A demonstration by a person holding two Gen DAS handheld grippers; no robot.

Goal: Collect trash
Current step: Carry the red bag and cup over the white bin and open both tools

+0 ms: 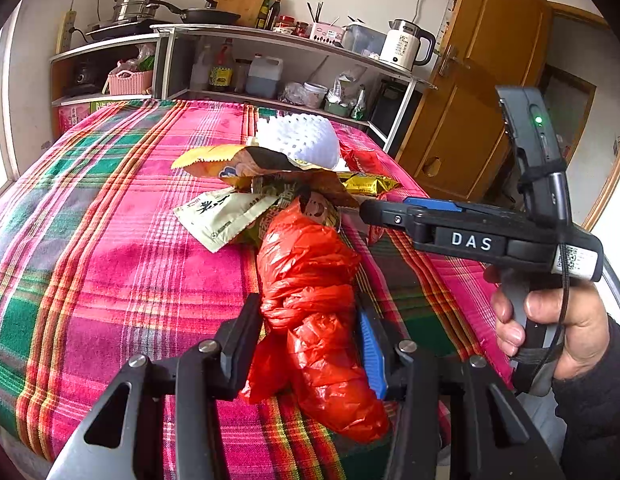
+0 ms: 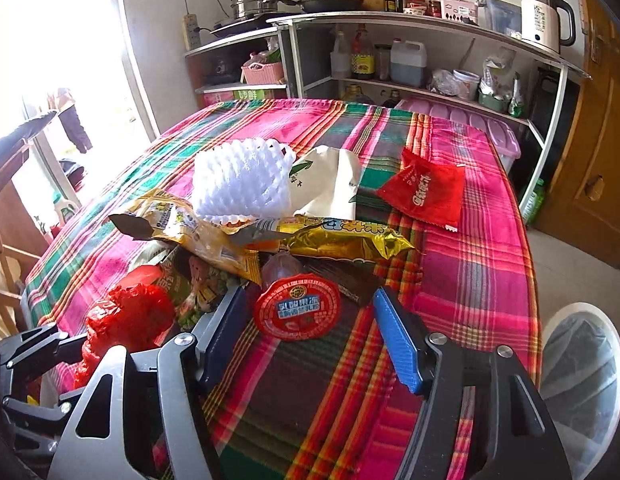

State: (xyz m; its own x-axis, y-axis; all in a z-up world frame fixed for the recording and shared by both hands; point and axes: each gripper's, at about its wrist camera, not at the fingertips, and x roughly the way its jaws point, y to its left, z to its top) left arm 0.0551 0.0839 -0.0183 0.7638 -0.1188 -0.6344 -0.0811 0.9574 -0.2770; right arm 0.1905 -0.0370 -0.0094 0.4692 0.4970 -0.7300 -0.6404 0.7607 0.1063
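Note:
A pile of trash lies on the plaid-covered table (image 1: 110,264): a white foam fruit net (image 2: 242,180), yellow snack wrappers (image 2: 341,240), a white packet (image 2: 329,184), a red sachet (image 2: 425,192) and a red-lidded jelly cup (image 2: 297,307). My left gripper (image 1: 310,320) is shut on a twisted red plastic bag (image 1: 310,280), which also shows in the right wrist view (image 2: 126,320). My right gripper (image 2: 310,316) is open, its jaws on either side of the jelly cup. It also shows in the left wrist view (image 1: 369,210), reaching into the pile.
A white bin with a clear liner (image 2: 585,384) stands off the table's right edge. Shelves with a kettle (image 2: 543,16), pots and bottles stand behind the table. A wooden door (image 1: 469,100) is at the right. A chair (image 2: 10,184) stands at the left.

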